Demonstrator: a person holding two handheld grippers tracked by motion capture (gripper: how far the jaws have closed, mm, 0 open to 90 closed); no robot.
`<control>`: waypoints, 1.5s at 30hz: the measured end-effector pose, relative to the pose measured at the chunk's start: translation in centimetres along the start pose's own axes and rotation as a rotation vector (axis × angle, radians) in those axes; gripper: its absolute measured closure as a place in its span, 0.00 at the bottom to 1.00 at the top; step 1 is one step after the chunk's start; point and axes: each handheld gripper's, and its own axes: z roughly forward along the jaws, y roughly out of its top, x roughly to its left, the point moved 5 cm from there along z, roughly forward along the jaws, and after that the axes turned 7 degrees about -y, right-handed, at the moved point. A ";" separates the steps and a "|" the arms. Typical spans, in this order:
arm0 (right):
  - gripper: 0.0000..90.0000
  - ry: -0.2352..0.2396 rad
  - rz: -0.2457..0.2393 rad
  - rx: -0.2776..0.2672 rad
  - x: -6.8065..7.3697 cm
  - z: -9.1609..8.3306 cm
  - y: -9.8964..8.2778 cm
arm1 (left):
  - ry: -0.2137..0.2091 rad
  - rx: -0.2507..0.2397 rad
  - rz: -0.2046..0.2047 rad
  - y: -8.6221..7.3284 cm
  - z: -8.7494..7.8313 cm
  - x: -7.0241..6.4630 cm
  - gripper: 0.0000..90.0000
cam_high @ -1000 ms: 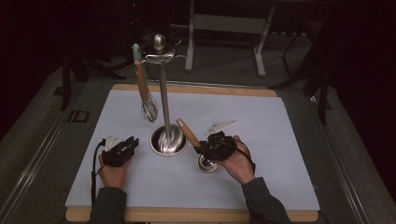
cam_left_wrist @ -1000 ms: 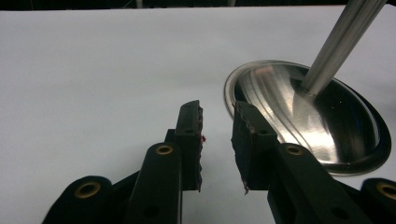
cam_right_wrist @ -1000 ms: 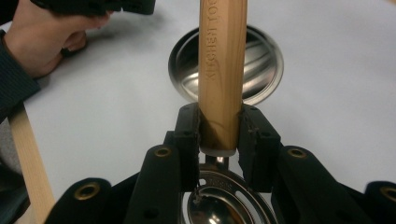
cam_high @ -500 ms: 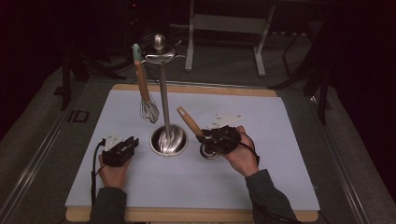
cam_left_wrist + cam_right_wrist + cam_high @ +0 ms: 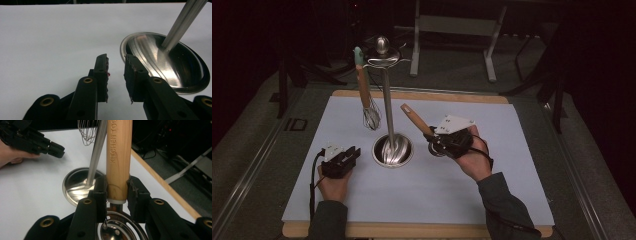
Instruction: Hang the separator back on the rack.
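Our right hand-held gripper (image 5: pixel 117 191) pinches the wooden-handled strainer (image 5: pixel 119 157) low on its handle, just above the metal bowl, leaving the handle's far end free, we judge, for hooking onto the utensil stand (image 5: pixel 388 107). It hangs above the worktop (image 5: pixel 522 130), just right of the stand's base. Our left hand-held gripper (image 5: pixel 116 75) rests spread and empty beside that base. A whisk (image 5: pixel 367 95) already hangs from the top.

Right gripper (image 5: pixel 435 143) risen off the worktop (image 5: pixel 422 200), carrying the wooden-handled utensil (image 5: pixel 416 120); handle now tilted higher toward the stand (image 5: pixel 387 107).
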 end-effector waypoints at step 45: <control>0.79 0.086 0.079 -0.284 -1.8 -2.9 5.7 | 0.001 0.001 0.000 0.0 0.0 0.0 0.81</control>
